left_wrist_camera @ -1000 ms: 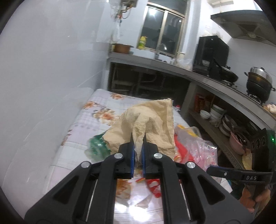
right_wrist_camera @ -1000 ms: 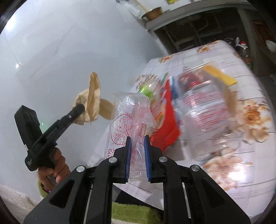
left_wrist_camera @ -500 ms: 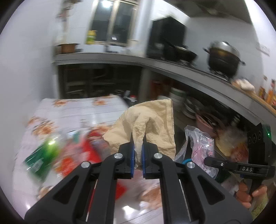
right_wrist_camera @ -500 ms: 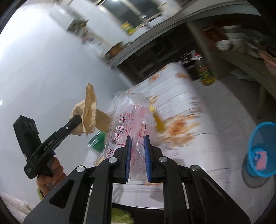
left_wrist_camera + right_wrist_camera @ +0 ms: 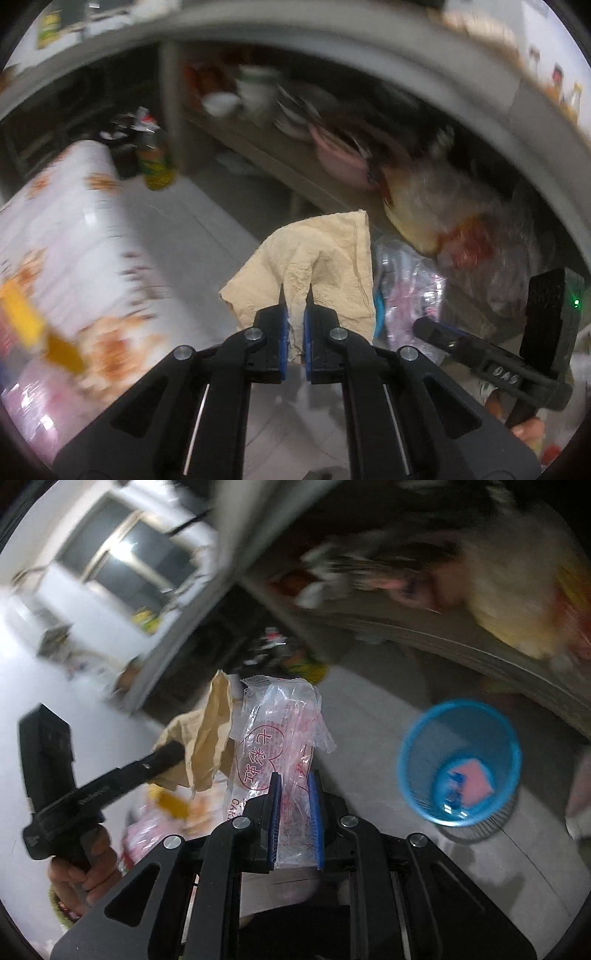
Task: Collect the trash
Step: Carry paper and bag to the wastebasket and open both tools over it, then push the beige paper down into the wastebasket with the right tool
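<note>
- My left gripper is clamped on a crumpled tan paper napkin, held in the air.
- My right gripper pinches a clear printed plastic wrapper.
- A blue mesh wastebasket stands on the floor, to the wrapper's right.

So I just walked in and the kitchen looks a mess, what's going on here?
A person is collecting trash with a handheld gripper in each hand. The left gripper is shut on a crumpled tan paper bag, and the right gripper is clamped on a clear plastic wrapper with red print. Both pieces are in the air, off the floral-covered table. A blue wastebasket stands on the floor to the right, with something pink already inside.
</note>
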`<state>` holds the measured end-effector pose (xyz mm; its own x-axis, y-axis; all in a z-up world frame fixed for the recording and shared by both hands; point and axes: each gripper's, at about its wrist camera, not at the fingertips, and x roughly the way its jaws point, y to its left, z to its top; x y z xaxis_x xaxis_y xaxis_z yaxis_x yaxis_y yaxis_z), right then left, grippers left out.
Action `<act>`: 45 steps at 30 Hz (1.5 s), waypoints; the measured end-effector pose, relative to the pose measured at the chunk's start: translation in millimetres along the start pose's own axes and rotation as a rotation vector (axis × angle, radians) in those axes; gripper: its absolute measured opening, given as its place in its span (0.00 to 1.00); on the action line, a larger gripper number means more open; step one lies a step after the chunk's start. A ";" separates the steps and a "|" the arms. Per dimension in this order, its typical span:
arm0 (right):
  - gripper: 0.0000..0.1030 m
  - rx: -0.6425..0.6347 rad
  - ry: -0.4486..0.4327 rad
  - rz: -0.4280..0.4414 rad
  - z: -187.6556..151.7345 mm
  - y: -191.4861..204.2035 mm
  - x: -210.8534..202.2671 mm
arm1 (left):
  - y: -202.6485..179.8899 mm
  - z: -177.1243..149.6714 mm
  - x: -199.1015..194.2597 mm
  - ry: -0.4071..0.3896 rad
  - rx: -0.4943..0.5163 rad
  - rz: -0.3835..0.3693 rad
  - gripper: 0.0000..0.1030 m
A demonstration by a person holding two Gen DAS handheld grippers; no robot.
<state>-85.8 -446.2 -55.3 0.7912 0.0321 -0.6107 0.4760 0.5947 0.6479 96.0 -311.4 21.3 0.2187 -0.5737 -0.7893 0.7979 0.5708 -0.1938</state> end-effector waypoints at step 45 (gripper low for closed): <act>0.58 0.116 0.098 -0.225 -11.5 -79.6 81.6 | 9.5 -31.0 -47.1 -0.063 -0.039 -0.056 0.57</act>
<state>-63.6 -481.7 -161.9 0.6227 -0.0098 -0.7824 0.6808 0.4998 0.5355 75.8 -260.8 38.6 0.2099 -0.6406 -0.7386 0.7880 0.5581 -0.2601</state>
